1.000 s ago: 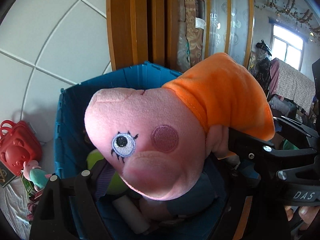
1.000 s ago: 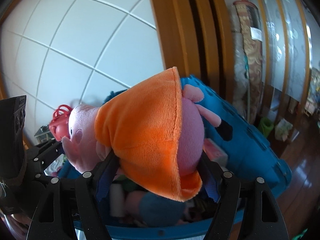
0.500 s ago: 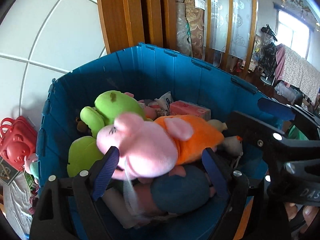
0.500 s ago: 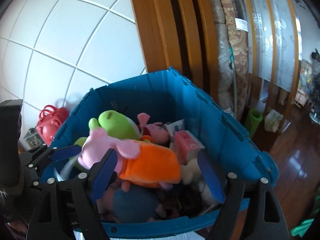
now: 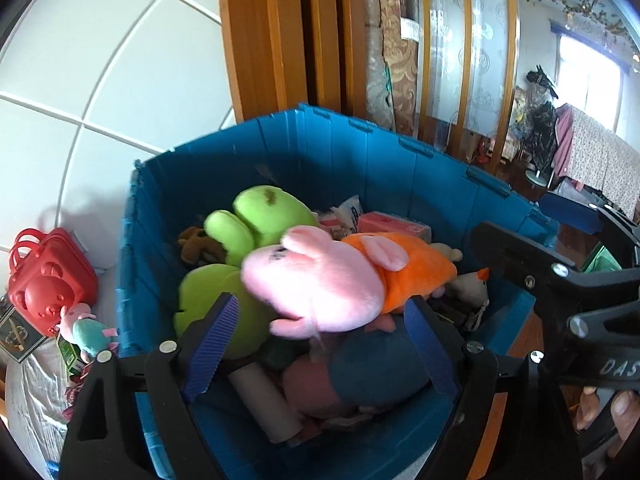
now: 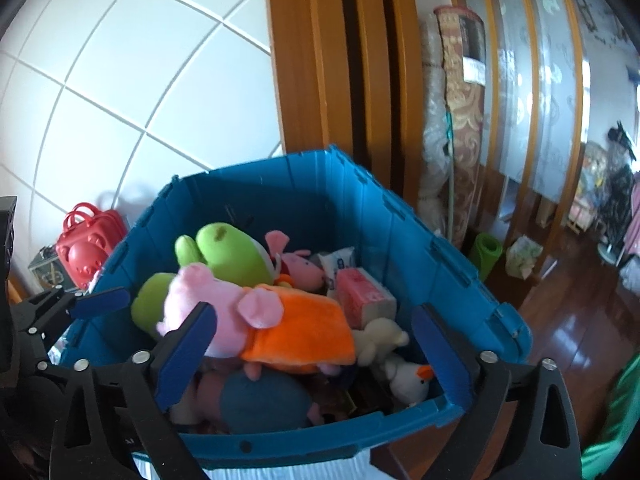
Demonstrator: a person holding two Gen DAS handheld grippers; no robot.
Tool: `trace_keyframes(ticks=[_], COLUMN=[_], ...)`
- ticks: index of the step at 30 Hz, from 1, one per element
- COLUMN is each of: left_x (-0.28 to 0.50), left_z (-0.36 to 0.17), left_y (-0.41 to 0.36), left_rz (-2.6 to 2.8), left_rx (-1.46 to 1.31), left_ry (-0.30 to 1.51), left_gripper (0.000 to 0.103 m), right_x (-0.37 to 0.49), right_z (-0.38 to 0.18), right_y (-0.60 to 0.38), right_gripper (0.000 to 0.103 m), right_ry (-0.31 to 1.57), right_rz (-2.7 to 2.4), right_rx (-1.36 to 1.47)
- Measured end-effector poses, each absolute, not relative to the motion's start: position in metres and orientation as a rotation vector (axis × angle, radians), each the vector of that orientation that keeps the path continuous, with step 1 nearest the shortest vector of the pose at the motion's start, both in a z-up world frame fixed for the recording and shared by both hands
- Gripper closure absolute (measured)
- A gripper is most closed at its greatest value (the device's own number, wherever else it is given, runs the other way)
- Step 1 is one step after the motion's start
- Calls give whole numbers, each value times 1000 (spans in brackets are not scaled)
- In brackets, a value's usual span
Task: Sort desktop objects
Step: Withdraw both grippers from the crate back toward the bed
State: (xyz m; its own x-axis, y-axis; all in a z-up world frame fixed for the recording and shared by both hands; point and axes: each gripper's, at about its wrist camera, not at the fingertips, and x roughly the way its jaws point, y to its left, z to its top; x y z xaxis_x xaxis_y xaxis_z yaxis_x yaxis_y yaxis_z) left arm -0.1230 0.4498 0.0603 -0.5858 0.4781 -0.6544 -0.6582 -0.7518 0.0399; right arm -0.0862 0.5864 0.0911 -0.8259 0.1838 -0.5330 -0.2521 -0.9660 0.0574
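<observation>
The left gripper's fingers (image 5: 212, 344) stand released, nothing pressed between them. The right gripper's fingers (image 6: 186, 354) are spreading wider, also empty. Beyond both pairs, a pink pig plush in an orange dress (image 6: 256, 320) lies inside the blue bin (image 6: 460, 280), atop a green frog plush (image 5: 256, 220), beside a pink tissue pack (image 6: 364, 294) and white duck plush (image 6: 410, 380).

Counting one blue bin (image 6: 460, 276). Holding inside: one pink pig plush in orange (image 6: 256, 320), one green plush (image 6: 228, 256), one smaller pink pig (image 6: 302, 266), one pink tissue pack (image 6: 366, 296), one white duck (image 6: 408, 378), possibly more buried underneath. Sitting outside: one red toy case (image 5: 50, 280), one small pig doll (image 5: 86, 326).
</observation>
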Motion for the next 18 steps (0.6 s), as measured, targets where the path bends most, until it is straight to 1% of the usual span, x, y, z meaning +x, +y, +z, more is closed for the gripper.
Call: trace_keyframes(ticks=[3,6,11,18], left_x=[-117,-112,-116,-135], left_z=[69,77,85,78], left_y=[428,400,349,261], left_rz=[2330,2369,2479,2646], left_rx=[-806,-766,-736,-770], left_ry=[350,321,265,167], left_gripper=[18,12,7,7], right_x=[-81,-79,-85,-116], right_z=[102,111,122,130], right_y=[571,554,514,434], right_gripper=[0,0,0,0], right_ry=[150,140,96,1], right_rz=[2803,2820,2888,3058], right_rx=[-768,-746,-729,-759])
